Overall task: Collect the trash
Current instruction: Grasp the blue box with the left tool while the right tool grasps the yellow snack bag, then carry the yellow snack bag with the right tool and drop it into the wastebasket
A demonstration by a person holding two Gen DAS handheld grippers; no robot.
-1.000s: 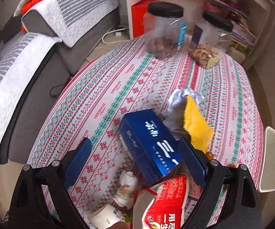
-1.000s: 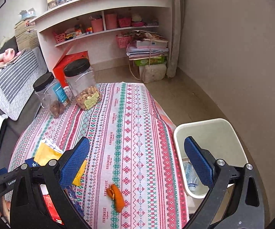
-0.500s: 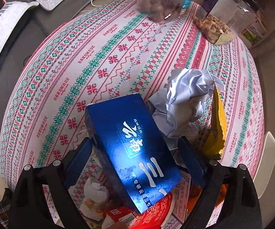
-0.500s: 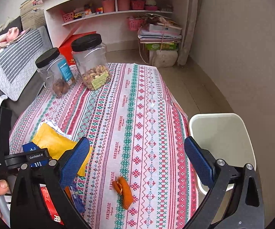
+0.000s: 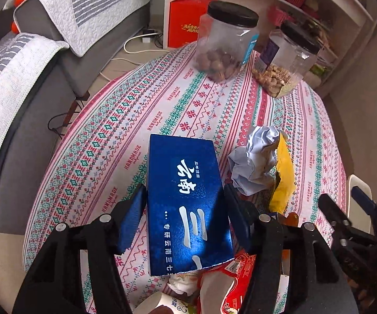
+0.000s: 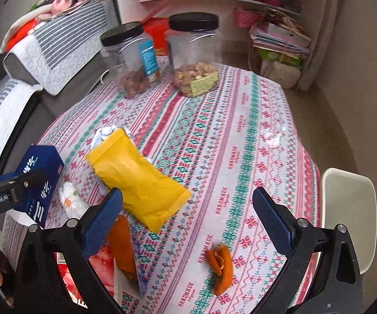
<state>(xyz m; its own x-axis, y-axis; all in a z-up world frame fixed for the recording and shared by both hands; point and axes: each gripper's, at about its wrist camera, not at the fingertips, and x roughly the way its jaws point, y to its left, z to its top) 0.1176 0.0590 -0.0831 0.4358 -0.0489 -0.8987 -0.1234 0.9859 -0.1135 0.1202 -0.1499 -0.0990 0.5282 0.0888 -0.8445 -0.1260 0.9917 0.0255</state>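
Note:
My left gripper (image 5: pixel 186 217) is shut on a blue box (image 5: pixel 186 204), both pads pressed on its long sides; the box also shows in the right wrist view (image 6: pixel 40 180). Right of it lie crumpled paper (image 5: pixel 254 162) and a yellow packet (image 5: pixel 282 175), which the right wrist view (image 6: pixel 138 180) shows in full. My right gripper (image 6: pixel 187 225) is open and empty, above the cloth between the yellow packet and an orange peel (image 6: pixel 221 269). A second peel (image 6: pixel 121 246), a red wrapper (image 5: pixel 233 280), a tissue (image 6: pixel 70 201) and a paper cup (image 5: pixel 159 303) lie near the front edge.
Two black-lidded clear jars (image 5: pixel 225 44) (image 5: pixel 288 60) stand at the table's far side. A white bin (image 6: pixel 348 214) stands on the floor right of the table (image 6: pixel 240 130). A grey sofa (image 5: pixel 31 78) is left, shelves (image 6: pixel 214 0) behind.
My left gripper has closed onto the blue box and tilted back up. My right gripper has moved lower and nearer the yellow packet and peel, still open.

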